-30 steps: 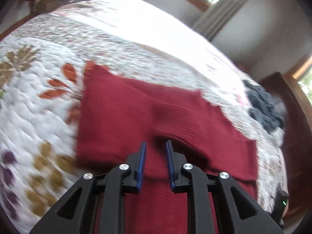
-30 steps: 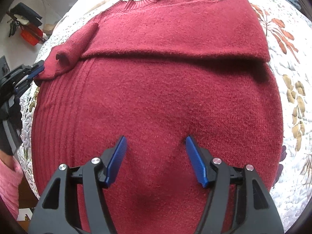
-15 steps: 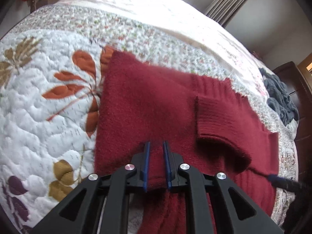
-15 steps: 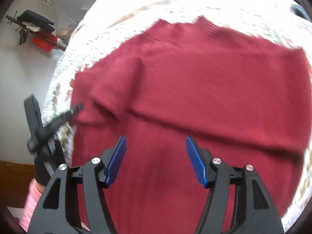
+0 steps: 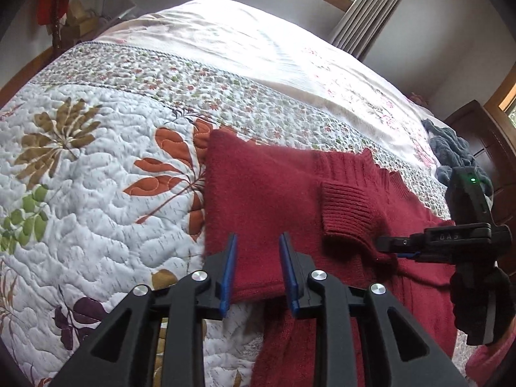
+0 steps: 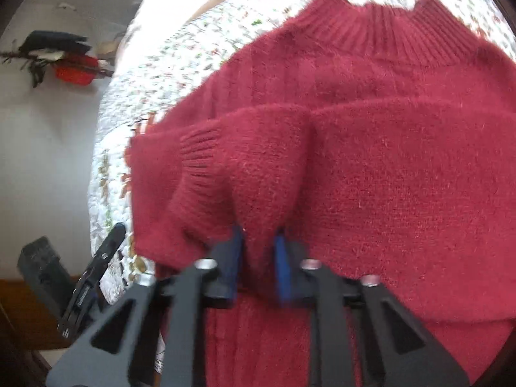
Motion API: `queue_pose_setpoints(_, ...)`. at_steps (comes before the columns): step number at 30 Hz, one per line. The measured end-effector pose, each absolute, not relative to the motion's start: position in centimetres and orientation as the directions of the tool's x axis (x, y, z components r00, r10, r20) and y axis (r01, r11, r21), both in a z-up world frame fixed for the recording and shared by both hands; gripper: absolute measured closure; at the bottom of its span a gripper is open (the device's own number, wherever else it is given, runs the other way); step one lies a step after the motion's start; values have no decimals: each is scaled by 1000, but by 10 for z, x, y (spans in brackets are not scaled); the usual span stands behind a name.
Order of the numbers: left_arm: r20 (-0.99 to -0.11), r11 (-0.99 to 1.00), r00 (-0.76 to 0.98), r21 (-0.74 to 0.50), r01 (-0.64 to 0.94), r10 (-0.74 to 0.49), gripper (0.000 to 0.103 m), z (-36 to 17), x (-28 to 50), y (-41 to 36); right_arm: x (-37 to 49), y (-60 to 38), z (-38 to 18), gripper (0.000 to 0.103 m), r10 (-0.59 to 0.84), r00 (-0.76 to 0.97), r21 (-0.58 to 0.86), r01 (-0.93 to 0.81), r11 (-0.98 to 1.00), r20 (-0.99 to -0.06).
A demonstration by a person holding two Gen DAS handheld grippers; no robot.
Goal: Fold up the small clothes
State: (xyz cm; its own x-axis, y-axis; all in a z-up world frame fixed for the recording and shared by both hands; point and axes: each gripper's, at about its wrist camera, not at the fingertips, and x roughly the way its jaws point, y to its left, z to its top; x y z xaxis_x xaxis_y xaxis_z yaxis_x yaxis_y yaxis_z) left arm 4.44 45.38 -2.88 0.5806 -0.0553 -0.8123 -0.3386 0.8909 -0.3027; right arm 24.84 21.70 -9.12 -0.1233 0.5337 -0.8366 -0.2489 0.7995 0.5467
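Red knit sweater — sleeves folded across, ribbed collar showing

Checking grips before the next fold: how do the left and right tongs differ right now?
The left tongs stand open over the folded edge of the dark red knitted sweater. The right tongs are pinched shut on the sweater near its ribbed cuff. The left view is sharp, the right blurred. Both have black arms and blue pads.

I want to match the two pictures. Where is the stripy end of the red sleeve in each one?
Left wrist view: sleeve cuff right of centre, lying on the red sweater.
Right wrist view: cuff left of centre.
Shared landmark: the ribbed collar.
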Motion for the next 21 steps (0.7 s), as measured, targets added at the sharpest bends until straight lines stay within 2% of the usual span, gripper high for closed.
queue_pose_setpoints(6,-806,905,587,-297,-304,-67,76,-27,57,434,244,177,-46,92,538,-14,517,-299,802,-843)
queue_pose_setpoints(10,-810,920,580,-290,-264,-89,76,-32,75,407,252,149,-38,92,519,34,489,-284,825,-854)
queue_pose_setpoints(18,-865,943,495,-227,-243,-81,77,-66,103,378,259,109,-83,91,473,9,463,-194,865,-881)
queue_pose_setpoints(21,-868,938,489,-239,-250,-91,77,-74,104,382,259,102,-99,89,467,-2,459,-177,870,-884)
